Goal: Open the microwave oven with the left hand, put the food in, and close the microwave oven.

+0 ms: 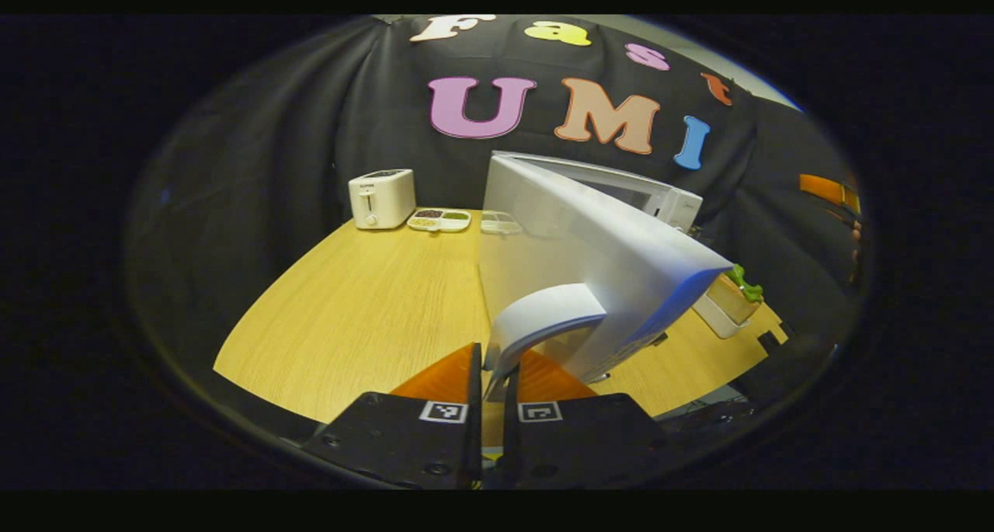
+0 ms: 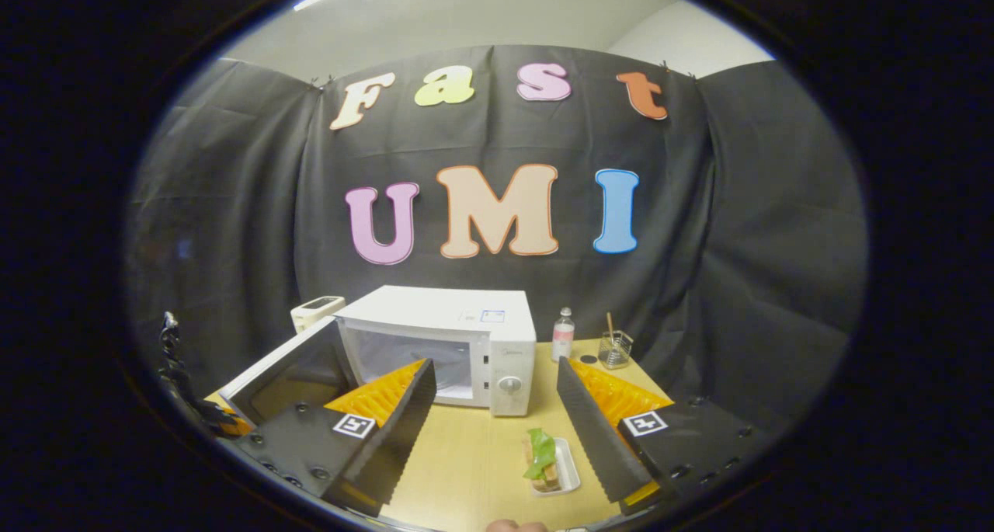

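**Microwave door swung open, food waiting on the table**

At the back of the pale wooden table (image 2: 474,470) stands the boxy white microwave oven (image 2: 458,338), its door (image 2: 279,377) swung wide toward the left side of the right gripper view, the dark inner face of the door showing. Seen from the left gripper view, the door's smooth white outer face (image 1: 590,252) rises close ahead, and its curved white handle (image 1: 543,318) sits between the fingers of the left gripper (image 1: 494,377); the jaws stand nearly together, a narrow slot apart, with the handle's lower end gripped between them.

The food, a sandwich with a green leaf on a small white rectangular tray (image 2: 550,462), lies on the table in front of the oven, between and just beyond the fingers of the right gripper (image 2: 497,415). Those jaws are spread wide and hold nothing; their inner faces are ribbed.

Just right of the oven stand a small clear bottle with a pink label (image 2: 563,335) and a wire holder with a stick in it (image 2: 614,349). A white toaster (image 1: 380,198) sits at the table's far left, beside a divided white dish of coloured foods (image 1: 439,220). Black draped cloth (image 2: 745,229) closes off the booth behind.
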